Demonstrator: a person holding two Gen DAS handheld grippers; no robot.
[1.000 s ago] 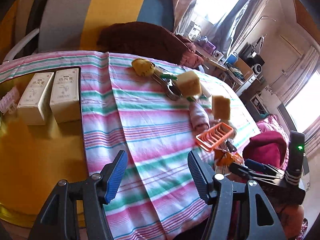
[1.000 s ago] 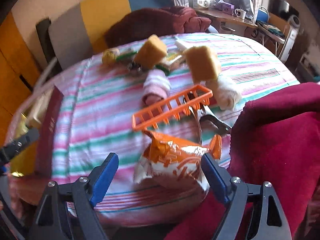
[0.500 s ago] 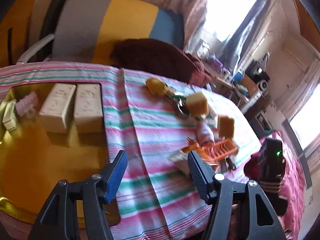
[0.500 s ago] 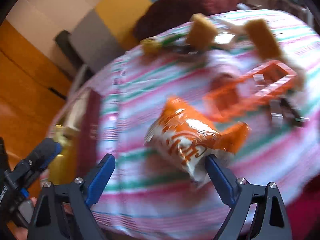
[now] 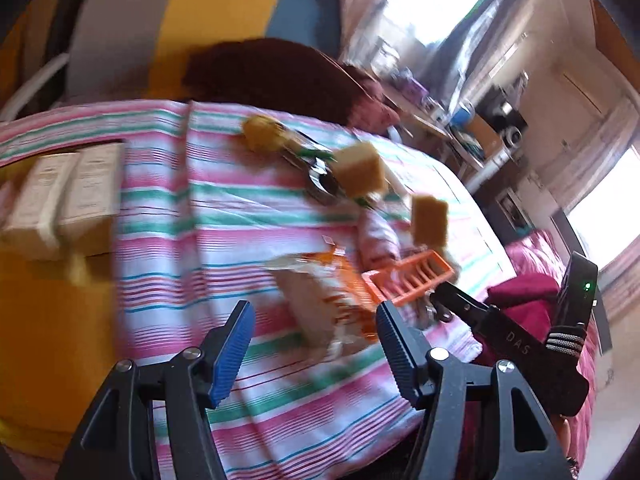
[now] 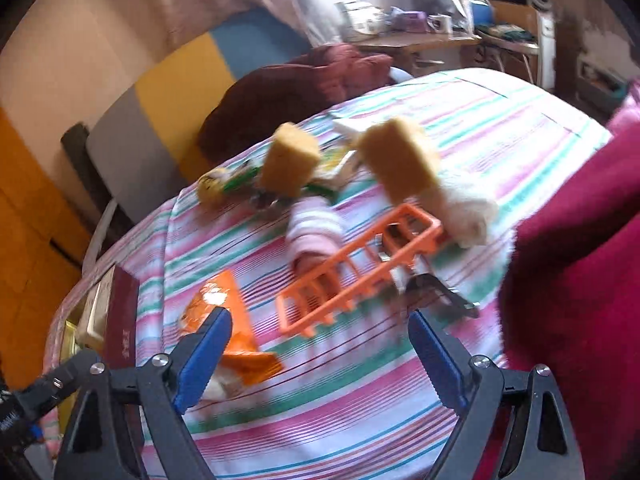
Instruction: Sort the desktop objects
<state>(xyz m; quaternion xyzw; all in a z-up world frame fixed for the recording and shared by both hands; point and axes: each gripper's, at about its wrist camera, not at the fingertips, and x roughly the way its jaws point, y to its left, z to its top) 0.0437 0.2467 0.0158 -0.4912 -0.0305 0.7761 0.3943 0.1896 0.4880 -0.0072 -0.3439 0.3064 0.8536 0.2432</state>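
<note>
An orange snack bag [image 5: 320, 300] lies blurred on the striped cloth, just ahead of my left gripper [image 5: 314, 342], which is open and holds nothing. From the right wrist the same bag [image 6: 228, 320] lies partly behind the left finger of my right gripper [image 6: 322, 342], which is open and empty. Past the bag are an orange plastic rack [image 6: 360, 272], two yellow sponges [image 6: 290, 160] [image 6: 400, 160], a pink rolled cloth [image 6: 316, 228], a white rolled cloth [image 6: 468, 216] and a metal clip [image 6: 440, 296].
Two white boxes [image 5: 60, 200] stand on a yellow tray [image 5: 48, 320] at the left. A dark red box [image 6: 122, 320] stands at the tray's edge. A red cloth [image 6: 580, 260] covers the right side. A brown blanket [image 5: 272, 76] and a chair lie beyond the table.
The snack bag has gone from between my right gripper's jaws near the red cloth to the cloth's middle, ahead of the left gripper. The right gripper swung left, then back toward the rack.
</note>
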